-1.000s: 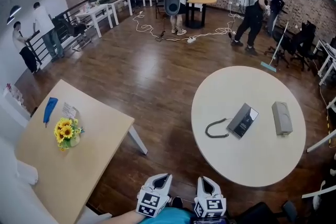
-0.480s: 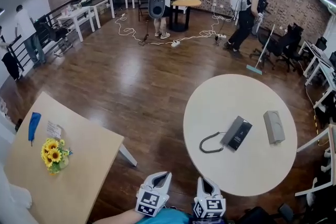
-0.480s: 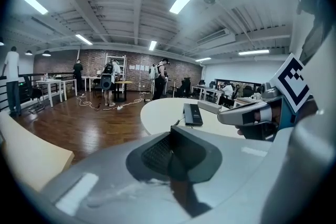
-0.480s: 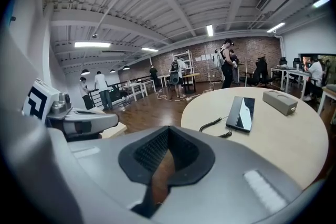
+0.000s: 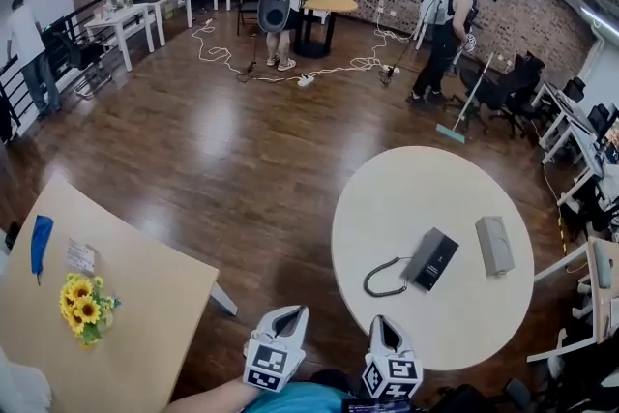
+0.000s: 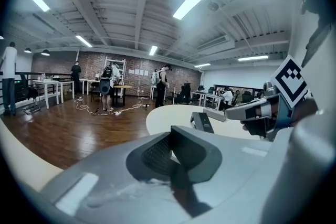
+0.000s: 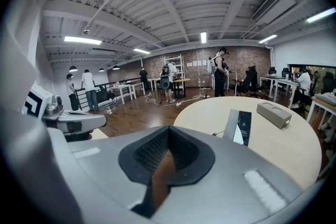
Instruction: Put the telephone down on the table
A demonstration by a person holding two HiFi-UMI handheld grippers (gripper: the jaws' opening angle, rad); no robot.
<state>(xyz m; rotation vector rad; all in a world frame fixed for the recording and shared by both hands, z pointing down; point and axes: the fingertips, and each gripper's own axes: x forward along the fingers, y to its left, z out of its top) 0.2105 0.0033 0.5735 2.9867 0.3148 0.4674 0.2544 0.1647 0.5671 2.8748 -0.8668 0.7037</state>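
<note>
Right claw (image 5: 379, 326) shut, empty, telephone (image 5: 431, 258) well beyond

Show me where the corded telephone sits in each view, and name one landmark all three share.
Head view: telephone right of centre, on the round table.
Left gripper view: telephone just right of centre, small.
Right gripper view: telephone right of centre, on the table.
Shared landmark: the grey box beside it.

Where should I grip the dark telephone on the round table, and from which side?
Probably across its long sides at the middle, from above: the telephone is long and slim on the round table, and its cord loops off the left end.
</note>
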